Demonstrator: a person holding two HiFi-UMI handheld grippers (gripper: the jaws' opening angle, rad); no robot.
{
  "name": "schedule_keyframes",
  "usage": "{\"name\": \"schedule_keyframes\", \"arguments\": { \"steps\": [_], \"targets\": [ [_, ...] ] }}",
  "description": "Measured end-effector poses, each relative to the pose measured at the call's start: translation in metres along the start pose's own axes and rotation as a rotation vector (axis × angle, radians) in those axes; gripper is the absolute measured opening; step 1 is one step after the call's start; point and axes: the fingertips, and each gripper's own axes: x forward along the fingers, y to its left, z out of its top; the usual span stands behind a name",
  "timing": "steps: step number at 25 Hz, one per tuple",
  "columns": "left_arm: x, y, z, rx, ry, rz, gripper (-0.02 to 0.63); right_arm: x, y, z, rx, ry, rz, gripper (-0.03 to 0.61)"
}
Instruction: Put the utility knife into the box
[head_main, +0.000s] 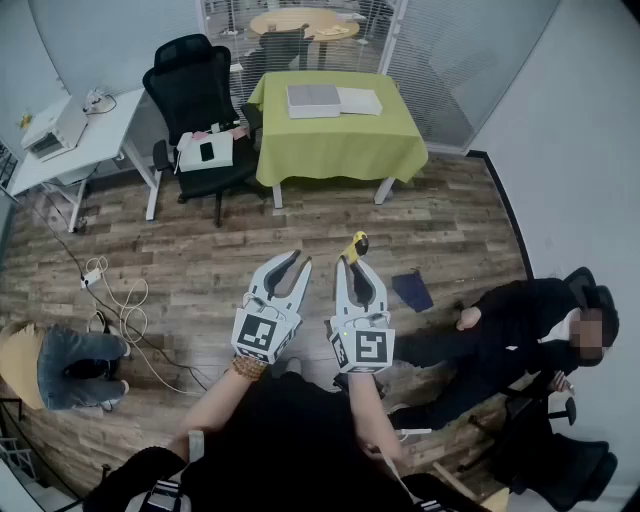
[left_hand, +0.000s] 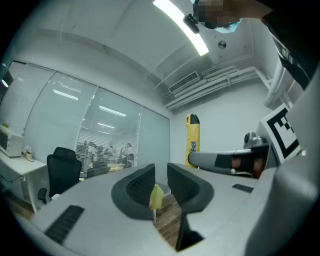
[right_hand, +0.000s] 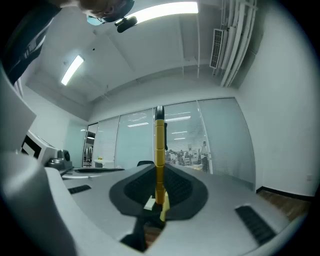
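Note:
My right gripper (head_main: 353, 264) is shut on a yellow utility knife (head_main: 356, 243), whose black-tipped end sticks out past the fingertips. In the right gripper view the utility knife (right_hand: 159, 150) stands upright between the shut jaws of the right gripper (right_hand: 159, 189). My left gripper (head_main: 289, 268) is held beside it, open and empty. The left gripper view shows the knife (left_hand: 192, 137) off to the right of the left gripper (left_hand: 161, 182). A grey box (head_main: 313, 100) with its lid (head_main: 360, 101) beside it lies on the green-covered table (head_main: 340, 145) far ahead.
A black office chair (head_main: 195, 85) stands left of the green table, with a white desk (head_main: 70, 130) further left. Cables (head_main: 120, 305) trail over the wooden floor. A person (head_main: 520, 325) sits at the right and another (head_main: 70, 365) at the lower left. A blue object (head_main: 412, 291) lies on the floor.

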Motion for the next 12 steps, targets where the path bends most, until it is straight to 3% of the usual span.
{"name": "schedule_keyframes", "arguments": {
  "steps": [6, 12],
  "targets": [
    [0.016, -0.015, -0.006, 0.001, 0.019, -0.036, 0.084, -0.003, -0.012, -0.005, -0.011, 0.007, -0.007, 0.043],
    [0.017, 0.004, -0.007, -0.007, 0.015, -0.007, 0.083, 0.016, -0.010, -0.017, -0.004, 0.028, -0.015, 0.043]
  ]
}}
